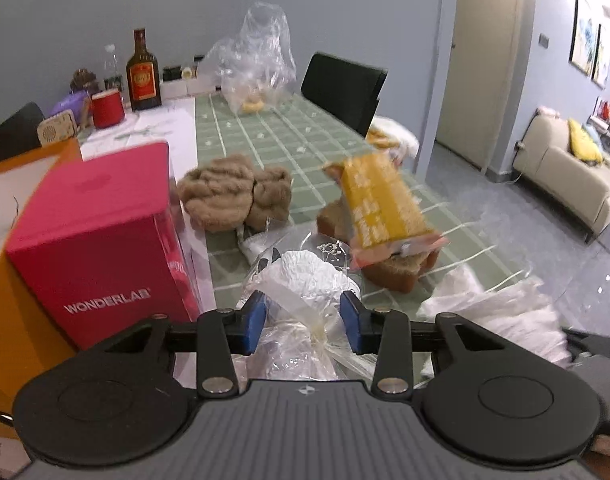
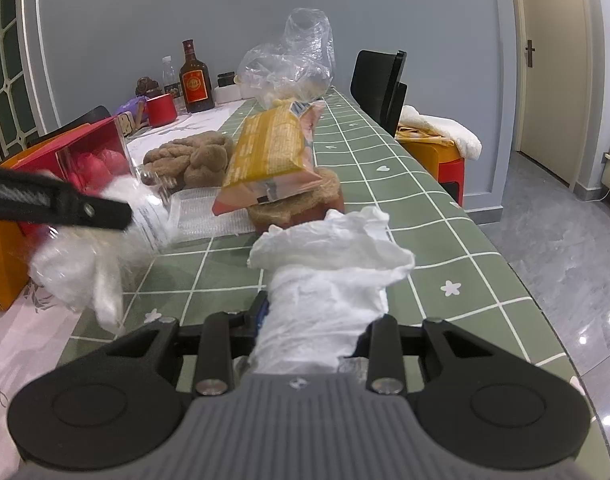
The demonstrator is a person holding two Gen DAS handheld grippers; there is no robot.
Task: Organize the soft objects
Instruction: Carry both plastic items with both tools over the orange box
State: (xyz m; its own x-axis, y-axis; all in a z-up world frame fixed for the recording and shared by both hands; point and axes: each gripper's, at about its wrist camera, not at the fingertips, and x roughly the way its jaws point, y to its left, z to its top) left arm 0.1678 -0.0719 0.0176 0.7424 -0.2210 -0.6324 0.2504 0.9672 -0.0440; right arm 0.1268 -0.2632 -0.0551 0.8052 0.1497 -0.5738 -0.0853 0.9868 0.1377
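In the left wrist view, the left gripper [image 1: 304,322] sits at lower centre with a clear bag [image 1: 301,280] of white stuff between its blue pads [image 1: 255,320]. Whether the pads press on the bag is unclear, so I cannot tell if the jaws grip it or stand apart.

In the right wrist view, the right gripper [image 2: 311,320] at lower centre has its jaws closed on a crumpled white wad [image 2: 329,276], which fills the gap and flares out above the fingers toward mid-frame.

The green checked worktop [image 2: 385,168] runs up the middle of both views. On it, at centre, a yellow packet [image 2: 271,156] leans tilted on a brown block [image 2: 297,206]. Left of the packet lies a tan knit bundle [image 2: 193,156]. A red box [image 1: 101,236] stands at the left of the left wrist view. A loose clear bag [image 2: 293,64] stands at the far end, upper centre, with a dark bottle [image 2: 195,80] and a red cup [image 2: 161,110] to its left.
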